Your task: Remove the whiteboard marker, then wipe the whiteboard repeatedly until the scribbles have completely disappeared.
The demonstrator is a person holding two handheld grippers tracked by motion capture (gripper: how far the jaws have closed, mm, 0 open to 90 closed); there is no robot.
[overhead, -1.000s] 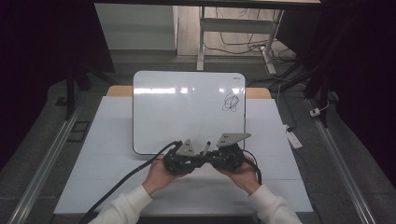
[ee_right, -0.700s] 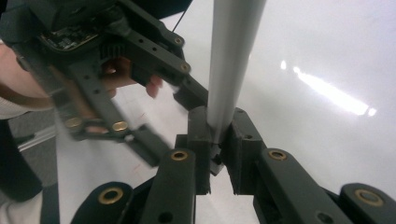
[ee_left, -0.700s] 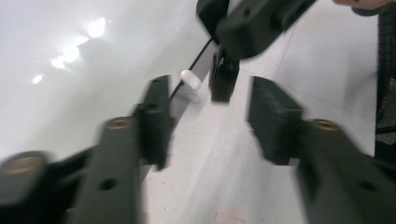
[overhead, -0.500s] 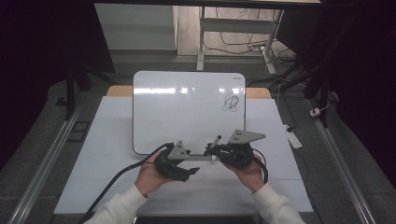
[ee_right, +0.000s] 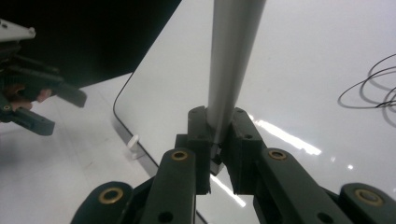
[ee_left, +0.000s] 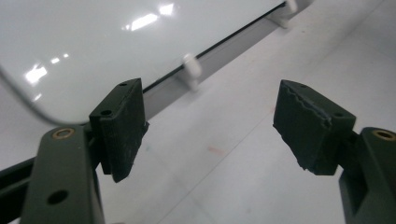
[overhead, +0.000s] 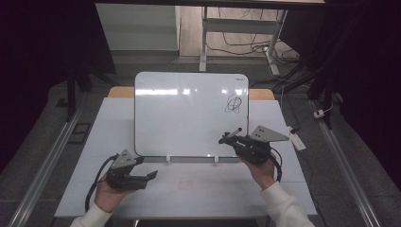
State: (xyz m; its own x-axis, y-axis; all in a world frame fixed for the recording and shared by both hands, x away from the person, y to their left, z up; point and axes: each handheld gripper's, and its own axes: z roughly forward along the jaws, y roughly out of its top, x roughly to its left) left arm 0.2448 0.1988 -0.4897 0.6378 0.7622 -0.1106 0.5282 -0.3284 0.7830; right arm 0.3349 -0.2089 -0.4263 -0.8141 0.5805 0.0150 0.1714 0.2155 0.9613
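High view: left claw [overhead: 152, 175] has swung apart from right claw [overhead: 222, 140].

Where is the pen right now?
The pen is clamped in the right gripper, low on the right in the high view, just below the scribble on the whiteboard.

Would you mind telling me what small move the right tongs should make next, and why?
Probably carry the marker up toward the scribble on the whiteboard. The right tongs are shut on the marker near the board's lower edge, its tip not visibly on the board, while the left tongs sit open and apart over the table.
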